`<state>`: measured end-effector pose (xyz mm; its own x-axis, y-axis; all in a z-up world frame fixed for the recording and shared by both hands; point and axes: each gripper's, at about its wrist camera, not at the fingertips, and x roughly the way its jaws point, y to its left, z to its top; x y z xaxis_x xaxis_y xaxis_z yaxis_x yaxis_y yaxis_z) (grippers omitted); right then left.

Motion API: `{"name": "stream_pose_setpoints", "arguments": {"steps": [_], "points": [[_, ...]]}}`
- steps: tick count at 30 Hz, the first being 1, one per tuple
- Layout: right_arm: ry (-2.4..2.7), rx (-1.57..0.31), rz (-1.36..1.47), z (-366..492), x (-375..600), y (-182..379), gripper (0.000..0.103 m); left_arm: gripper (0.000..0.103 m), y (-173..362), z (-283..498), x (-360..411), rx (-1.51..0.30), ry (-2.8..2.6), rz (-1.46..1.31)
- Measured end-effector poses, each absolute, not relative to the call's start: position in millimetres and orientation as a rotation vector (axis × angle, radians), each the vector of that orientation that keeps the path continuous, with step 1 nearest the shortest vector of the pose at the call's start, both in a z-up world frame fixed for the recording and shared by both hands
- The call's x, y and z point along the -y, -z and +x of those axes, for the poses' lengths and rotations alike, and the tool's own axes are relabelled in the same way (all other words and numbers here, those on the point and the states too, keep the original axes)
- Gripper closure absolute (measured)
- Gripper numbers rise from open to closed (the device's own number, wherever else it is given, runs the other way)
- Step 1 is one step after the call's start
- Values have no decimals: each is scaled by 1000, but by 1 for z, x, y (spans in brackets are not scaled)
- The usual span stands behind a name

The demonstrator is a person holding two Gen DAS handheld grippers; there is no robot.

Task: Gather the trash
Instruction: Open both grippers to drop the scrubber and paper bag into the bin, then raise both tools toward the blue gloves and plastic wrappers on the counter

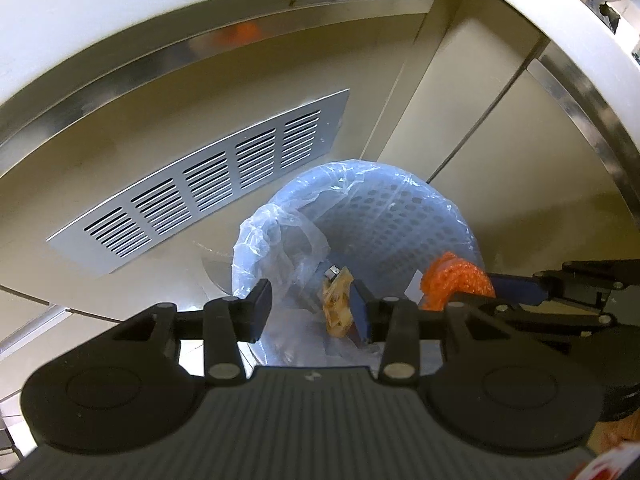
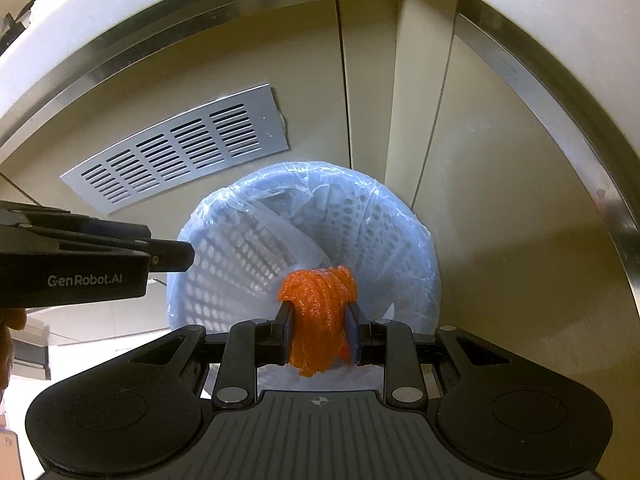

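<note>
Netting point(image 2: 318, 316) hangs lengthwise down, pinched in right tongs point(image 2: 318, 334).

The bin point(image 2: 360, 216) is pale blue, its wall pierced with rows of small oval holes, and its liner point(image 1: 280, 232) is clear with a bluish sheen. The net point(image 2: 316, 312) is bright orange and glistening. The wrapper point(image 1: 338, 308) is yellowish tan. The vent point(image 2: 176, 148) is silver-grey with dark slots in five blocks. The cabinet point(image 2: 500, 280) is beige, trimmed in shiny steel. Both grippers are black with blue pads.
</note>
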<state>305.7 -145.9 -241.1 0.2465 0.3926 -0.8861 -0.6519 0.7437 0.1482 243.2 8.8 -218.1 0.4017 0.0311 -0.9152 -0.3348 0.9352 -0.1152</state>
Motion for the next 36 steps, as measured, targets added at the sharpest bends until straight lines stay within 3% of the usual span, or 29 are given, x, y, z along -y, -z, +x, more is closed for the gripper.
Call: {"name": "stream_pose_setpoints", "arguments": {"steps": [6,10,11,25,36], "points": [[-728,-1102,-264,306,143,240,76,65,216,242,-12,-1136,-247,-307],[-708,-1102,-243,309,144,242,50,65,216,240,-14,-1136,-252,-311],[-702,-1102,-237,309,144,242,50,65,216,240,-14,-1136,-253,-312],[-720,-1096,-235,304,142,231,50,65,201,233,-16,-1103,-256,-316],[-800,-900,-190,289,144,145,50,65,131,216,-17,-962,-241,-299]]}}
